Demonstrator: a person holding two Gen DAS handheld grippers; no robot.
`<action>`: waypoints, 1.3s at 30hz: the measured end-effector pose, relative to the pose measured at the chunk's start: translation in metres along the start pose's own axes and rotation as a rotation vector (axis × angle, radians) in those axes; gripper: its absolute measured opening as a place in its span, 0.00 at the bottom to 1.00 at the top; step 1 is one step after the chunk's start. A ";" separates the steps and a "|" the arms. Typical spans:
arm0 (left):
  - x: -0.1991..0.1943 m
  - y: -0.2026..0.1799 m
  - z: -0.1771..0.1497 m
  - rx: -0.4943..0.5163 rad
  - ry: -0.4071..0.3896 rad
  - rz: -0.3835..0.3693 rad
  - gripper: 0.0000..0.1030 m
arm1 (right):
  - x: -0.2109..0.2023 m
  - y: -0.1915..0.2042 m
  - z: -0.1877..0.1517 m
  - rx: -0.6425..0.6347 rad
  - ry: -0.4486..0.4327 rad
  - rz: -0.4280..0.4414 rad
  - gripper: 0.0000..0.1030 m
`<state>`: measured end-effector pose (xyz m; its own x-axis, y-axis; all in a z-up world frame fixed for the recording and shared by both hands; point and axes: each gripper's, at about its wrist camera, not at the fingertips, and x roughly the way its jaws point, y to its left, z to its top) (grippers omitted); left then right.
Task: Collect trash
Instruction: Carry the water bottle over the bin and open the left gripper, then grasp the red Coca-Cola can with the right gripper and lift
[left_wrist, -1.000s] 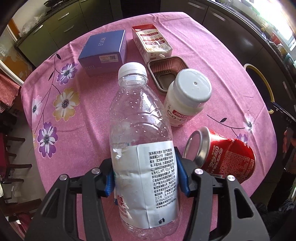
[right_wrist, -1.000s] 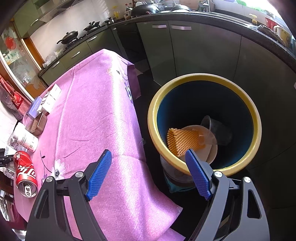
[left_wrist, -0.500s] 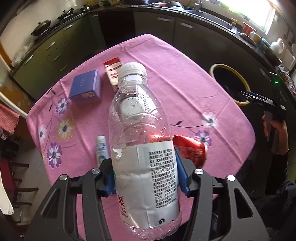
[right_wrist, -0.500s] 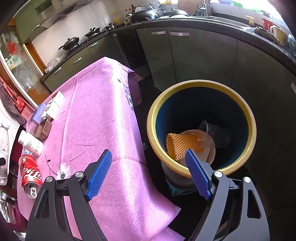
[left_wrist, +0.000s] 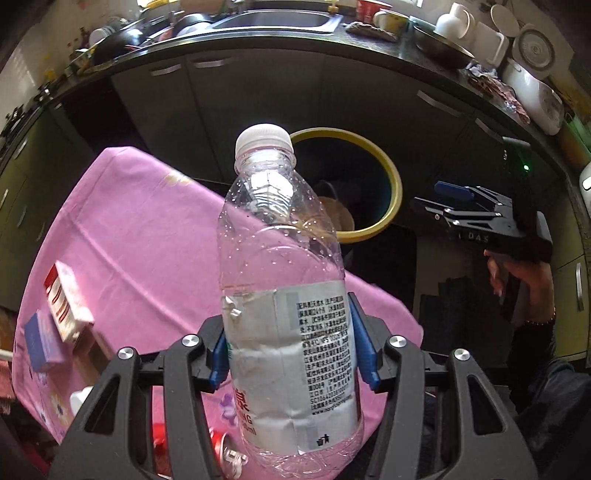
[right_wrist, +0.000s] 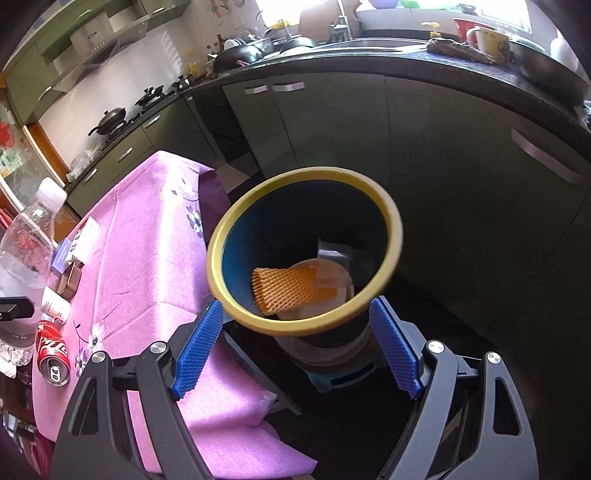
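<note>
My left gripper (left_wrist: 291, 350) is shut on a clear plastic bottle (left_wrist: 284, 295) with a white cap and grey label, held upright above the pink table (left_wrist: 147, 240). Beyond it stands the yellow-rimmed bin (left_wrist: 391, 192). My right gripper (right_wrist: 295, 347) is open and empty, hovering near the bin (right_wrist: 229, 236), which holds orange foam netting (right_wrist: 288, 288) and clear plastic. The bottle (right_wrist: 29, 243) shows at the left edge of the right wrist view. The right gripper (left_wrist: 476, 218) shows in the left wrist view.
On the table lie a red cola can (right_wrist: 51, 354), a small white bottle (right_wrist: 55, 306), a brown tray (right_wrist: 70, 280), a blue box (left_wrist: 40, 339) and a red-white carton (left_wrist: 62, 299). Dark kitchen cabinets (right_wrist: 443, 147) curve behind the bin.
My left gripper lifted the bottle off the table and swung it toward the bin. My right gripper drew back a little from the bin, still open.
</note>
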<state>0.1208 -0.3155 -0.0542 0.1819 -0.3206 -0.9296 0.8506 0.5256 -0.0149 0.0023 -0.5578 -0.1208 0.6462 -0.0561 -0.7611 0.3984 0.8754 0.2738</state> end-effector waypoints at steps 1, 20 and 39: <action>0.011 -0.006 0.013 0.008 0.006 -0.010 0.50 | -0.004 -0.007 -0.001 0.009 -0.008 -0.010 0.78; 0.162 -0.040 0.141 -0.072 0.125 -0.008 0.63 | -0.026 -0.059 -0.014 0.097 -0.010 -0.048 0.79; -0.094 0.015 -0.061 -0.249 -0.417 -0.024 0.90 | -0.013 0.044 -0.008 -0.158 0.049 0.126 0.79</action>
<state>0.0858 -0.2292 0.0107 0.3891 -0.5969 -0.7017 0.7222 0.6705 -0.1699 0.0061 -0.5146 -0.1031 0.6502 0.0784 -0.7557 0.2075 0.9385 0.2759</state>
